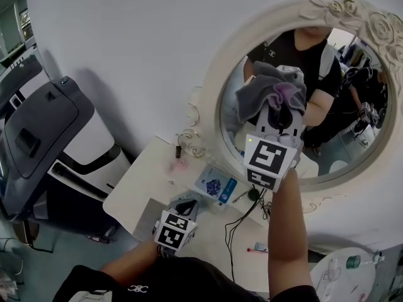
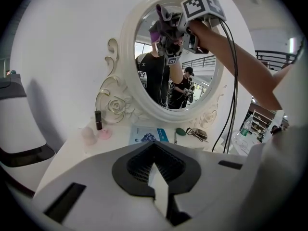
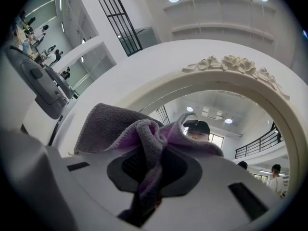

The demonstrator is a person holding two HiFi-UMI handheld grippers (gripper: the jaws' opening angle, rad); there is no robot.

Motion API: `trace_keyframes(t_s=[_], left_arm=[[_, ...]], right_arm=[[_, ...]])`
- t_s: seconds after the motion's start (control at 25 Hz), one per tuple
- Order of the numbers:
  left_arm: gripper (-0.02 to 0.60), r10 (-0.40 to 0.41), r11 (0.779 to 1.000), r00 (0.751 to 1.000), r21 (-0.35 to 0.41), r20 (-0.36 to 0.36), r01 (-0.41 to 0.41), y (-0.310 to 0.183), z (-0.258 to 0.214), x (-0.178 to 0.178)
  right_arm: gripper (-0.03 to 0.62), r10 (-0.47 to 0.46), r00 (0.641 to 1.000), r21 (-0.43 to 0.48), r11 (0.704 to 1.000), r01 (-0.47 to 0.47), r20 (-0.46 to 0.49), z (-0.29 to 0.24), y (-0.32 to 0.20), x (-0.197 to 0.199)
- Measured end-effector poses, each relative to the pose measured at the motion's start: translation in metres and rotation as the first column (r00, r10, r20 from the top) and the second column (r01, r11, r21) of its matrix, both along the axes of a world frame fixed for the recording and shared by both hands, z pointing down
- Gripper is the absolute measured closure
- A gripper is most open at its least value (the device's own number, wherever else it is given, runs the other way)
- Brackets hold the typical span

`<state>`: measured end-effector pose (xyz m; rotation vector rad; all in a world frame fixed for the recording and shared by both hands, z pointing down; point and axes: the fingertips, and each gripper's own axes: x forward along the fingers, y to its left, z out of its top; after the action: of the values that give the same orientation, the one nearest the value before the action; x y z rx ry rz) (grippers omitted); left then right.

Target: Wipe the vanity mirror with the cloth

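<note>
White wall behind, cluttered white worktop below. Clamped tight in right gripper's jaws: bunched grey-purple cloth, up at vanity mirror's upper-left glass. Left gripper low over worktop, jaws together, empty.

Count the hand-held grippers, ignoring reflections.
2. Right hand-held gripper: raised at the mirror, shut on the cloth. Left hand-held gripper: low, by the table.

Cloth fuzzy grey-purple terry; mirror glossy glass, frame matt cream, carved.
</note>
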<state>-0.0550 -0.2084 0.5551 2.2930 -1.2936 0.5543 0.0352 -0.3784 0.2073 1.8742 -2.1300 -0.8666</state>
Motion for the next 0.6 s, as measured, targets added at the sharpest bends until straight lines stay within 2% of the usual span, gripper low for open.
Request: trace_keyframes(t_s=[0.16, 0.28, 0.4, 0.52, 0.6], left_arm=[[0.582, -0.004, 1.000, 1.000, -0.007, 0.005, 0.004, 0.001, 0.002, -0.003], [0.583, -0.008, 1.000, 1.000, -0.003, 0.009, 0.008, 0.002, 0.000, -0.005], [0.583, -0.021, 1.000, 1.000, 0.001, 0.012, 0.021, 0.003, -0.002, -0.009], [0.582, -0.036, 0.999, 0.999, 0.002, 0.014, 0.036, 0.004, -0.002, -0.013], [0.583, -0.045, 0.999, 0.999, 0.003, 0.017, 0.045, 0.007, -0.002, -0.017]], right_arm=[[0.544, -0.002, 0.999, -0.001, 1.000, 0.002, -0.051, 0.032, -0.005, -0.016], [0.543, -0.009, 0.999, -0.027, 1.000, 0.008, -0.053, 0.048, -0.008, -0.024], [0.543, -0.053, 0.995, -0.137, 0.990, 0.041, -0.090, 0.086, -0.014, -0.040], [0.543, -0.099, 0.982, -0.288, 0.956, 0.049, -0.161, 0.157, -0.021, -0.061], [0.544, -0.104, 0.982, -0.350, 0.936, 0.044, -0.155, 0.198, -0.023, -0.066]])
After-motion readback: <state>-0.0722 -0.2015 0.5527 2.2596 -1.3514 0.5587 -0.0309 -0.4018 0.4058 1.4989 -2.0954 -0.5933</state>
